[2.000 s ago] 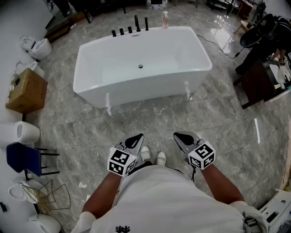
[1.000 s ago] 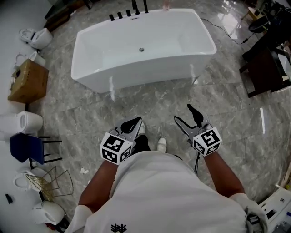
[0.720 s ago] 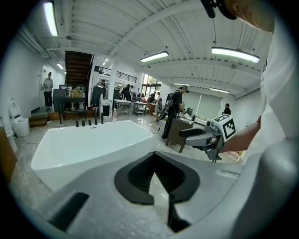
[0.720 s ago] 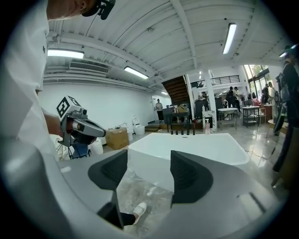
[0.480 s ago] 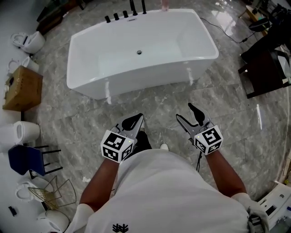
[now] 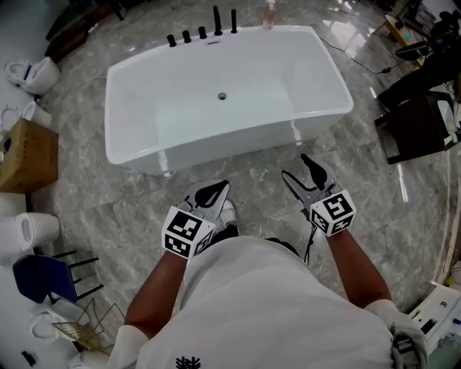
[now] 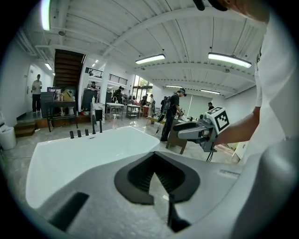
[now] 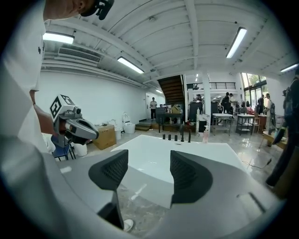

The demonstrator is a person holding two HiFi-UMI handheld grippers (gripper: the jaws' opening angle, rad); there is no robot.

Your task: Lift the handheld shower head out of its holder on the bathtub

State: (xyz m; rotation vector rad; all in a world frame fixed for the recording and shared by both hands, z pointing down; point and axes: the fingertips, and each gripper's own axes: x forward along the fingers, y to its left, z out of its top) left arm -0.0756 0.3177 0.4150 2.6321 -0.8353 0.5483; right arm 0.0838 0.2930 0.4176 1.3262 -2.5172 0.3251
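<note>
The white bathtub [image 6: 130,148] stands on the grey marble floor ahead of me. A row of black fixtures [image 6: 202,32] lines its far rim; the two tall stems [image 6: 217,19] stand at the row's right end, and I cannot tell which is the shower head. My left gripper [image 6: 211,192] hangs shut and empty just short of the tub's near wall. My right gripper [image 6: 305,175] is open and empty, near the tub's front right corner. The right gripper view shows the tub [image 8: 154,156] and fixtures [image 8: 182,136] between its spread pads [image 8: 189,175].
A pink soap bottle [image 6: 269,14] stands on the far rim. A cardboard box [image 6: 25,155], toilets [image 6: 32,72] and a blue chair [image 6: 42,277] line the left side. Dark furniture [image 6: 418,122] stands at the right. A cable [image 6: 360,65] runs across the floor.
The right gripper, shut two seconds ago, now stands open. The person has stepped forward, so the tub's near wall lies much closer to both grippers. The left gripper stays shut.
</note>
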